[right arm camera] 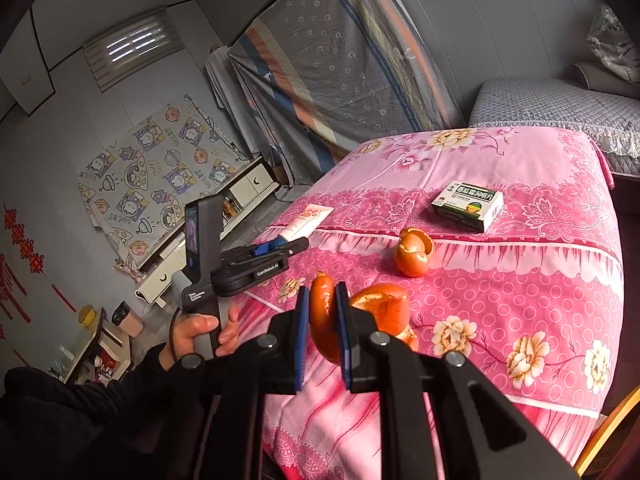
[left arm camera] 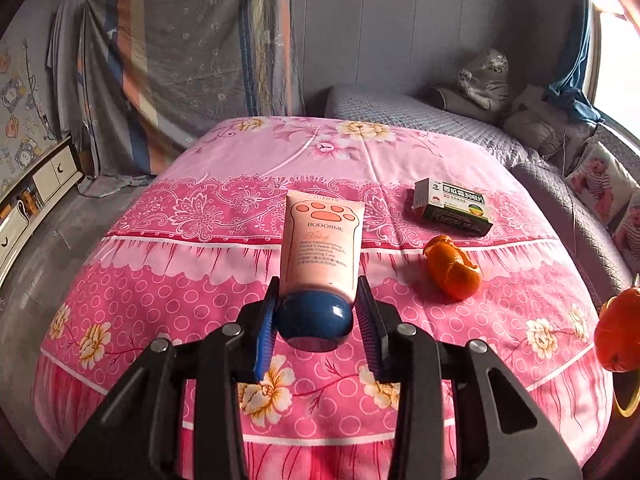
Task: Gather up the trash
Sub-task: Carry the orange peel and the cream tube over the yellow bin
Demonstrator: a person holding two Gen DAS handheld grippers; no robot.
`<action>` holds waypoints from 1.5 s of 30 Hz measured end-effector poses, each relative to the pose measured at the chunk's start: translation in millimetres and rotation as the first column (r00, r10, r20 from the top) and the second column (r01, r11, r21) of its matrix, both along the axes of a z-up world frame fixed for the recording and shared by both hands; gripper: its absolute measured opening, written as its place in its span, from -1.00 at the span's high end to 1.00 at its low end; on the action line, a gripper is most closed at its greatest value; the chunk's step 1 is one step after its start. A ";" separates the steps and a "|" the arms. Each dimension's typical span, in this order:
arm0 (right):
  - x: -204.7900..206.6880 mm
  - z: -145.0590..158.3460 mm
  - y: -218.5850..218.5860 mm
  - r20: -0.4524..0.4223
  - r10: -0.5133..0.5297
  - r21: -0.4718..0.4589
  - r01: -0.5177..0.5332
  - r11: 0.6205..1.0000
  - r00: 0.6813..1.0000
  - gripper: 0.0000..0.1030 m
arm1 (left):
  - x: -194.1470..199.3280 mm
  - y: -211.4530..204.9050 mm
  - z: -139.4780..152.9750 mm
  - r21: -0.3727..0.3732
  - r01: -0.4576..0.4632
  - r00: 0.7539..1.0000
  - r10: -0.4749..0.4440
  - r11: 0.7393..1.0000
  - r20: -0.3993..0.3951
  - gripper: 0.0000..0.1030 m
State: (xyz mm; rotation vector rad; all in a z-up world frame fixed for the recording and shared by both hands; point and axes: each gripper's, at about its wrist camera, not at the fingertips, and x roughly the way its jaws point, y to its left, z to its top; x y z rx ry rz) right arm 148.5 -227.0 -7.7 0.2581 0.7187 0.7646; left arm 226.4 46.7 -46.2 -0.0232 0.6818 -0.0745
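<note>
Pink flowered cloth (left arm camera: 168, 280) covers the surface I'm working over, with grey bedding behind it. My left gripper (left arm camera: 316, 312) is clamped on the blue cap of a peach hand cream tube (left arm camera: 320, 248), which sticks out ahead of the fingers, lifted clear of the cloth. My right gripper (right arm camera: 322, 320) is squeezed tight on a curl of orange peel (right arm camera: 324, 312), also held above the cloth. Just beyond it a second peel (right arm camera: 414, 254) lies on the cloth, open like a cup. Further back sits a small white and green medicine box (right arm camera: 468, 206), apart from the peel. A hand (right arm camera: 204, 332) in a dark sleeve grips the left gripper's handle.
</note>
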 end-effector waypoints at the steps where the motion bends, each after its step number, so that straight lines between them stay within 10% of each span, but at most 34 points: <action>1: -2.2 -2.8 -2.0 -0.007 -0.006 0.000 0.006 1.000 1.000 0.77 | -9.6 -2.5 5.9 -0.003 0.017 1.000 -0.017 1.000 0.016 0.34; 14: -29.7 -2.1 -78.4 0.001 -0.222 0.007 0.222 0.975 0.975 0.76 | -95.7 -73.2 77.8 0.036 0.253 0.941 -0.254 0.967 0.222 0.33; 26: -53.5 -10.6 -187.0 0.001 -0.496 0.021 0.496 0.868 0.868 0.76 | -123.3 -149.2 101.3 0.115 0.420 0.854 -0.435 0.900 0.286 0.35; 45: -110.5 -89.7 -309.7 -0.134 -0.725 0.037 0.734 0.678 0.676 0.76 | -95.5 -306.0 70.6 0.103 0.708 0.680 -0.714 0.699 0.169 0.60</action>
